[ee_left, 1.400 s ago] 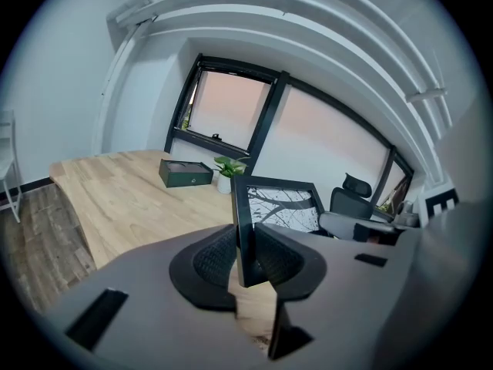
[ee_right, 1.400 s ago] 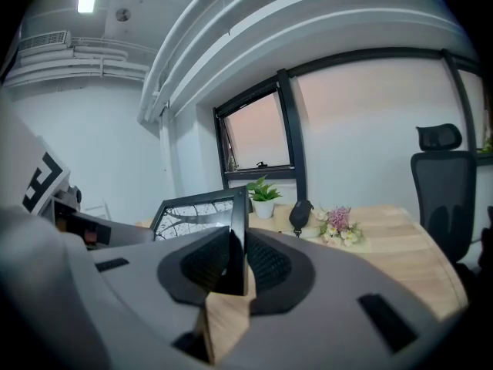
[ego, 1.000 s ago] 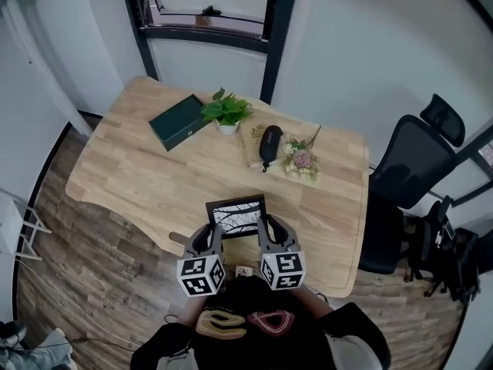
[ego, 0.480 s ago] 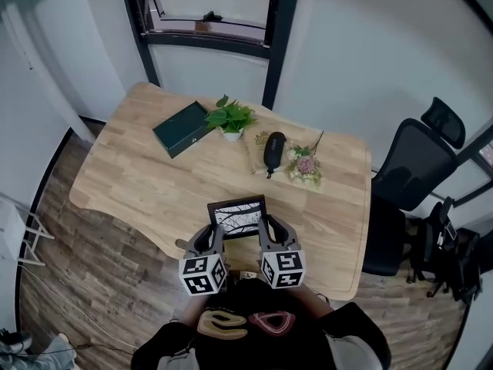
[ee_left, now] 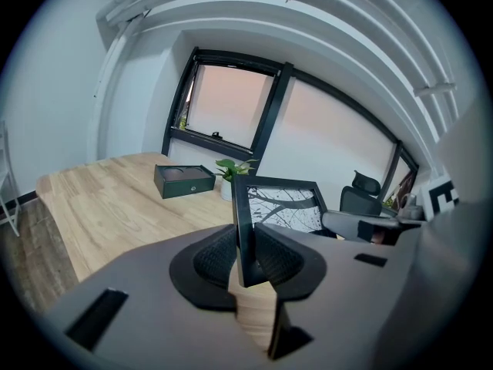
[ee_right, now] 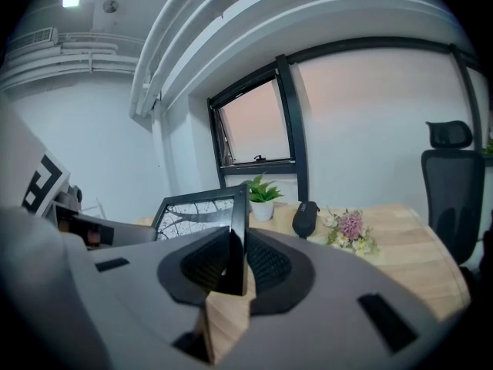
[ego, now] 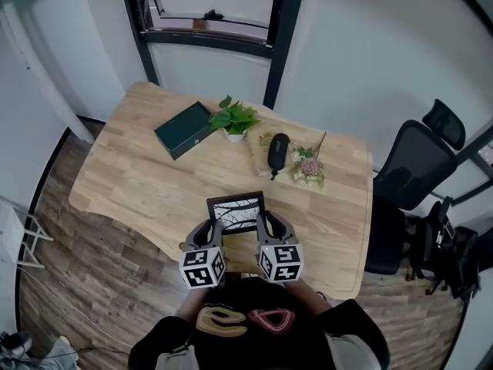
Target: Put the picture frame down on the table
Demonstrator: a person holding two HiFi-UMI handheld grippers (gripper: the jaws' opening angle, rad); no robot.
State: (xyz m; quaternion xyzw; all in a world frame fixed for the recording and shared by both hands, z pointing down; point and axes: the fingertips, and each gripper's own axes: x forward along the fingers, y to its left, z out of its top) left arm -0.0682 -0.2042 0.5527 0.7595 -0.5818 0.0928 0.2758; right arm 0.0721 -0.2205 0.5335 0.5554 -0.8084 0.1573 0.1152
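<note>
Left gripper and right gripper (two in all) both clamp edges of one picture frame.

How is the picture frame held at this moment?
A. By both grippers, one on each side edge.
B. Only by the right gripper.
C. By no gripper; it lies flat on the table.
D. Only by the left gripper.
A: the left gripper and the right gripper each have their jaws closed on one side edge of the picture frame, as both gripper views show.
</note>
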